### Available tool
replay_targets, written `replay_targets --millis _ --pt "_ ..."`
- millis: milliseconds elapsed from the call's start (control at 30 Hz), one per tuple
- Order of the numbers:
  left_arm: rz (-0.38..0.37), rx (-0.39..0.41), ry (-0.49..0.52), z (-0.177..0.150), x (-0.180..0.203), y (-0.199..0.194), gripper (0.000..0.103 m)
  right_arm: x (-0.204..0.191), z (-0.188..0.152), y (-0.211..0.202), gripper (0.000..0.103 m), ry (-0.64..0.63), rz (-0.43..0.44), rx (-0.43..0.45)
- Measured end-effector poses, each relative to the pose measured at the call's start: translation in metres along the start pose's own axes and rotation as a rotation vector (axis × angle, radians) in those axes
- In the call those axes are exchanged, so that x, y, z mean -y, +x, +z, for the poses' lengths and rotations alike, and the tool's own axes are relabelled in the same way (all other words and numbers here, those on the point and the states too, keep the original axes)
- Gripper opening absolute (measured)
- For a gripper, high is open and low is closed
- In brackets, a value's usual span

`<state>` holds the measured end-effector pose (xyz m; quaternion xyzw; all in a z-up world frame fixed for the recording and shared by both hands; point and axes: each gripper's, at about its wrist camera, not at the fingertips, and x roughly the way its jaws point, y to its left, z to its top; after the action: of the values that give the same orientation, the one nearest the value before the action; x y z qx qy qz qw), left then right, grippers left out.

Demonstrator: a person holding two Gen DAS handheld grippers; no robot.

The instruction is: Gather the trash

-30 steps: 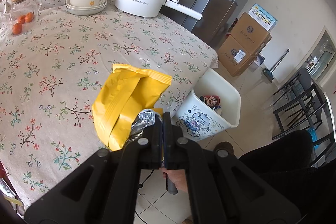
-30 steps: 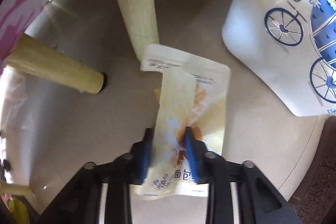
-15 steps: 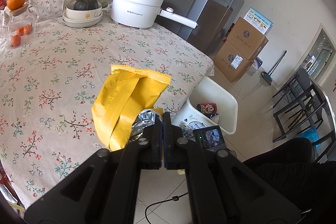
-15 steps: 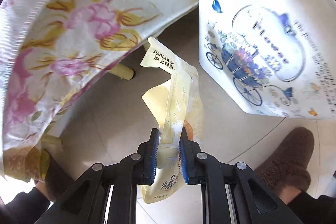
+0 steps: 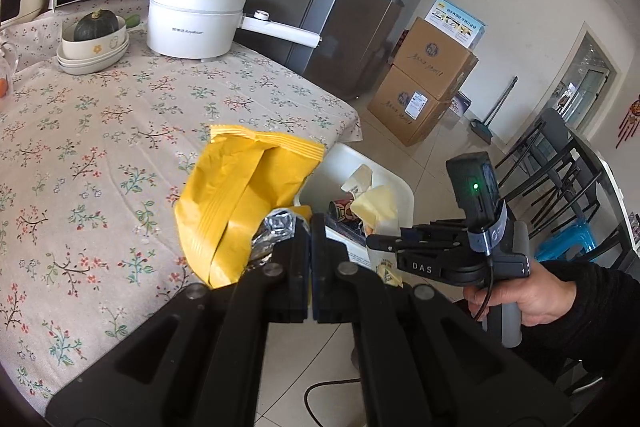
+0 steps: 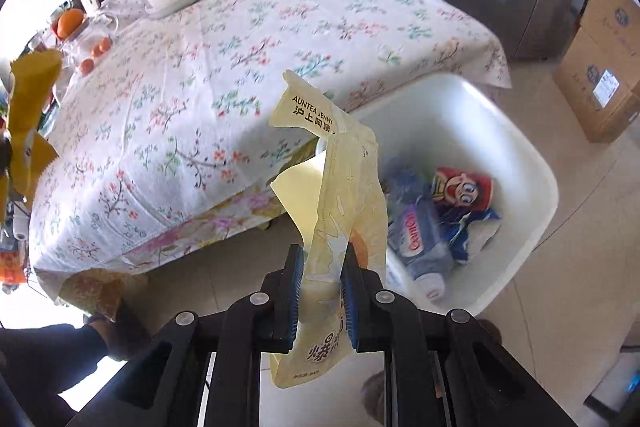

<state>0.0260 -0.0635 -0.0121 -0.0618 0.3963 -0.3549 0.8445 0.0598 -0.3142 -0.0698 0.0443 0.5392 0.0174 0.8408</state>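
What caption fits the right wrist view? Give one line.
Right gripper holds a pale yellow pouch beside the white bin.

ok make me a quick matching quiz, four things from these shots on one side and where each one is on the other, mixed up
Things:
1. yellow chip bag
2. pale tea pouch
3. crushed plastic bottle
4. dark green squash

Places:
A. in the white bin
B. in a bowl on the table
C. in the left gripper
D. in the right gripper

Pairs: 1-C, 2-D, 3-A, 4-B
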Motion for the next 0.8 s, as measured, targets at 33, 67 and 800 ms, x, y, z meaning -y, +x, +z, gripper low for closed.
replay_targets --millis 33,67,800 --pt "-0.01 -0.004 0.002 0.003 0.004 0.005 0.001 0.003 -0.002 0.001 0.019 0.003 -0.009 0.011" --pt "-0.018 -0.01 0.007 0.005 0.009 0.011 0.001 0.009 0.003 -0.004 0.019 0.008 -0.016 0.019" --pt "-0.151 -0.236 -0.012 0.024 0.076 0.202 0.001 0.151 0.019 0.006 0.021 0.244 -0.055 0.024"
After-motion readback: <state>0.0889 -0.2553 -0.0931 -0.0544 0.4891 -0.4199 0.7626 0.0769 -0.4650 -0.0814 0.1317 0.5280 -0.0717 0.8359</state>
